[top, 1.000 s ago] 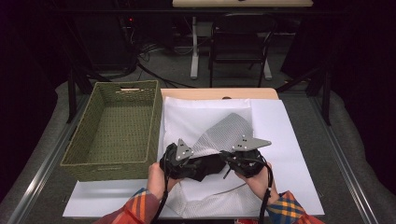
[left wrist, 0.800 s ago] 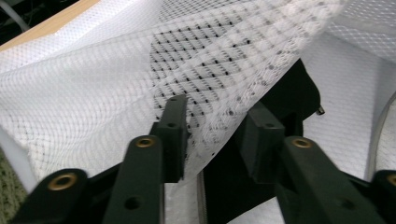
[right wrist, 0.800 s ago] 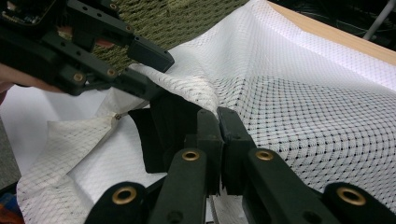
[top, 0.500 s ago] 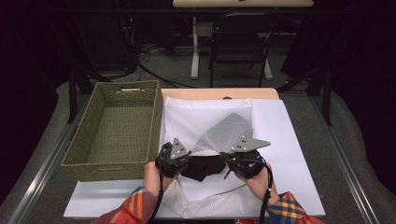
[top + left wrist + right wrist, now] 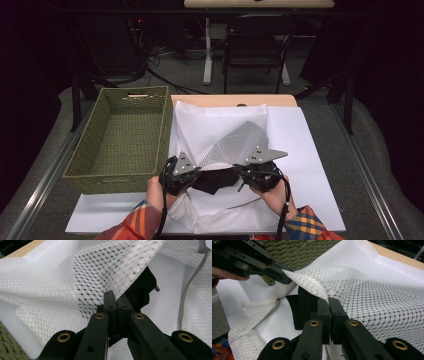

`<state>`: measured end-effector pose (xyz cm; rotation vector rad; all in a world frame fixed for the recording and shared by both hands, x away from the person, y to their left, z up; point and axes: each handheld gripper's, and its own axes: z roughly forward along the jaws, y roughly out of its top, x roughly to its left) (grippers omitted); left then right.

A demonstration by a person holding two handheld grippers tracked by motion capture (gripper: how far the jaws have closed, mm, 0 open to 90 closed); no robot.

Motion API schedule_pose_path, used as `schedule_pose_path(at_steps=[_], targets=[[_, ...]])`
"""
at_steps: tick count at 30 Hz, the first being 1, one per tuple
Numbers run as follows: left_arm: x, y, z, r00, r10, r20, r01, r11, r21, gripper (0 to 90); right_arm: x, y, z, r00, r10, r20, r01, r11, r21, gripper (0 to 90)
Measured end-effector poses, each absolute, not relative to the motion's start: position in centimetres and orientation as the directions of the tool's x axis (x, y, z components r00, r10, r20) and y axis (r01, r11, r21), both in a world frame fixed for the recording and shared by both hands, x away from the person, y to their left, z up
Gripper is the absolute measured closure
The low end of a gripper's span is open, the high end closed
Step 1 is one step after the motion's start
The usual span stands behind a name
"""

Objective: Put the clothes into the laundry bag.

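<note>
My left gripper [image 5: 192, 176] is clamped on the near edge of the white mesh laundry bag [image 5: 220, 132], which lies on the white board beside the green woven basket [image 5: 122, 137]. My right gripper [image 5: 247, 175] pinches the same edge, something black beneath. I judge thin mesh could slip or tear if I pull unevenly. I read no labels.

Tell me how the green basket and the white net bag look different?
The basket is olive green, woven and stiff, standing open; the net bag is white, soft mesh, lying crumpled. Nothing touches the basket; both tongs, left and right, pinch the bag. Both sit on the table.
</note>
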<state>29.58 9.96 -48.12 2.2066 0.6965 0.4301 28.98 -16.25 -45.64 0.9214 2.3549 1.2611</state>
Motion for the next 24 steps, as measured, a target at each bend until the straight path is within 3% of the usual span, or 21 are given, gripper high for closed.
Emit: schedule_pose_path(at_steps=[24], targets=[[28.3, 10.0, -48.5, 0.831, 0.547, 0.099, 0.319, -0.615, 0.721, 88.9, 28.4, -16.5, -46.6, -0.772, 0.633, 0.051, 0.421, 0.450, 0.787, 88.5]])
